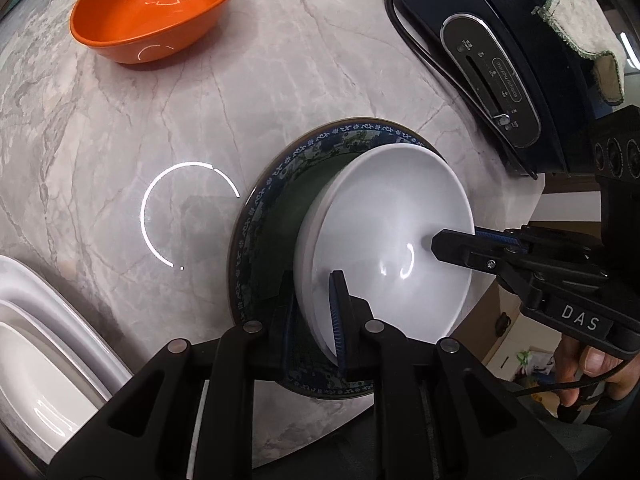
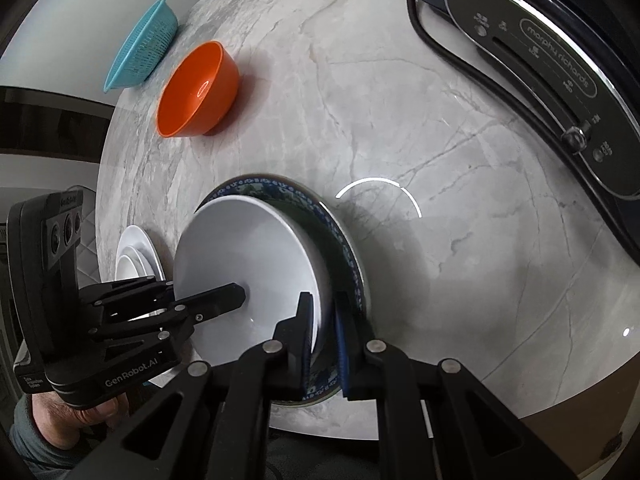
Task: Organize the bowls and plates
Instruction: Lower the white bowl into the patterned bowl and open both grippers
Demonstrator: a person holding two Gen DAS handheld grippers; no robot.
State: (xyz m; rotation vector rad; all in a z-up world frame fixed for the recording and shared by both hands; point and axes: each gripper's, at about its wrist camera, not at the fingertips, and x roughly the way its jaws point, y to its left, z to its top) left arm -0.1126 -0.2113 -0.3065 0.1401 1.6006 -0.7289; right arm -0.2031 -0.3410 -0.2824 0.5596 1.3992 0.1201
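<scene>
A white bowl (image 1: 384, 236) sits in a blue-patterned plate (image 1: 280, 184), both near the table's front edge; they also show in the right wrist view as the bowl (image 2: 240, 256) and the plate (image 2: 344, 240). My left gripper (image 1: 316, 320) is shut on the near rims of bowl and plate together. My right gripper (image 2: 324, 324) is shut on the same bowl and plate rims from the other side. An orange bowl (image 1: 156, 8) stands empty at the far left, also in the right wrist view (image 2: 196, 88).
A stack of white plates (image 1: 44, 332) lies at the left edge. A dark blue appliance (image 1: 496, 64) with a cloth (image 1: 588, 28) on it stands at the right. A teal colander (image 2: 142, 44) sits beyond the orange bowl. The marble table (image 1: 200, 120) edge is close.
</scene>
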